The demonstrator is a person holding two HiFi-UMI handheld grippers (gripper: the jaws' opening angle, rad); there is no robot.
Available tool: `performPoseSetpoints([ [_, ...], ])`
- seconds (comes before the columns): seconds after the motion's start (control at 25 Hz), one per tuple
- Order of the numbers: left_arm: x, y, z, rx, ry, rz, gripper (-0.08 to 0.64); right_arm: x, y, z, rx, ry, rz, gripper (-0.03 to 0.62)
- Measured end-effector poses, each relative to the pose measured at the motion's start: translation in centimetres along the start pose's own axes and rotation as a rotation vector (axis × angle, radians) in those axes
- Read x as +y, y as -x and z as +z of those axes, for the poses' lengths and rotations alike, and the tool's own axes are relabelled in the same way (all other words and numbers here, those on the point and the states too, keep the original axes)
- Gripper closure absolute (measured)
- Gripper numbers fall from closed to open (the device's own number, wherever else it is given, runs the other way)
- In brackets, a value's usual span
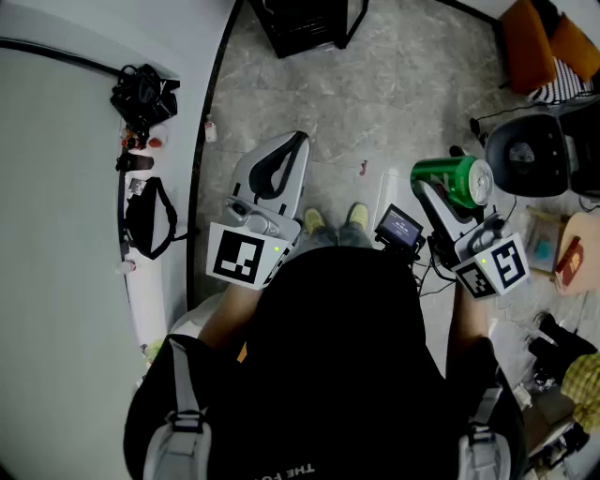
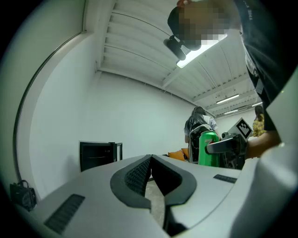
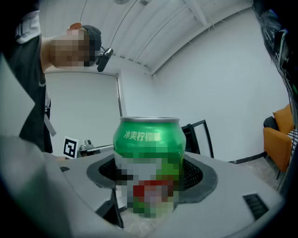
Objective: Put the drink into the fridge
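Observation:
The drink is a green can (image 1: pixel 452 180), held level over the grey floor in the head view with my right gripper (image 1: pixel 446 187) shut on it. In the right gripper view the can (image 3: pixel 148 139) stands upright between the two dark pads (image 3: pixel 194 173) and fills the gap. My left gripper (image 1: pixel 296 142) is held out at the left, shut with its tips together and nothing between them. The left gripper view shows those tips (image 2: pixel 150 159) meeting, and the can (image 2: pixel 208 148) off to the right. No fridge can be told for sure; a black box-like cabinet (image 2: pixel 99 155) stands by the white wall.
A white wall or panel (image 1: pixel 66 234) runs along the left, with black bags (image 1: pixel 143 94) hanging on it. A black frame (image 1: pixel 305 23) stands ahead. At the right are a black office chair (image 1: pixel 530 155), an orange seat (image 1: pixel 542 42) and clutter. A small screen (image 1: pixel 401 227) sits near my feet.

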State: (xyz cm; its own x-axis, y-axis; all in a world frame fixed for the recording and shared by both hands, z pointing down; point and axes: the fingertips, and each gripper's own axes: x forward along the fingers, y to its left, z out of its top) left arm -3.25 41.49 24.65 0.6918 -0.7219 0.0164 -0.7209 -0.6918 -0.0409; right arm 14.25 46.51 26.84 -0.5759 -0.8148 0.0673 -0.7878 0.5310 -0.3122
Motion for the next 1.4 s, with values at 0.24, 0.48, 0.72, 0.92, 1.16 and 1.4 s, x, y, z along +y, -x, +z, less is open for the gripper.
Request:
performPoseSetpoints([
  [0.24,-0.1,-0.2,0.1,0.002,0.009,0.002,0.549,0.2,-0.4,0.1,-0.01,0.005,-0.004,0.252],
  [0.48,-0.1,-0.1,0.1,-0.004,0.005,0.007,0.549,0.8,-0.7,0.1,-0.02,-0.006,0.017,0.252],
  [0.72,-1.2,-0.2,0.0,0.014,-0.005,0.017,0.549,0.2,0.2,0.5,-0.048,-0.04,0.027,0.252],
  [0.92,-2.0,-0.8,0.0,0.016,-0.005,0.03,0.549,-0.8,0.7,0.2,-0.04,-0.036,0.032,0.252],
  [1.16,-3.9,-2.3,0.6,0.03,0.004,0.041,0.549,-2.4,1.6,0.2,-0.037,-0.056,0.058,0.252],
  [1.4,-5.5,-3.4,0.6,0.026,0.005,0.05,0.549,-3.6,2.1,0.2,-0.044,-0.056,0.083,0.252],
])
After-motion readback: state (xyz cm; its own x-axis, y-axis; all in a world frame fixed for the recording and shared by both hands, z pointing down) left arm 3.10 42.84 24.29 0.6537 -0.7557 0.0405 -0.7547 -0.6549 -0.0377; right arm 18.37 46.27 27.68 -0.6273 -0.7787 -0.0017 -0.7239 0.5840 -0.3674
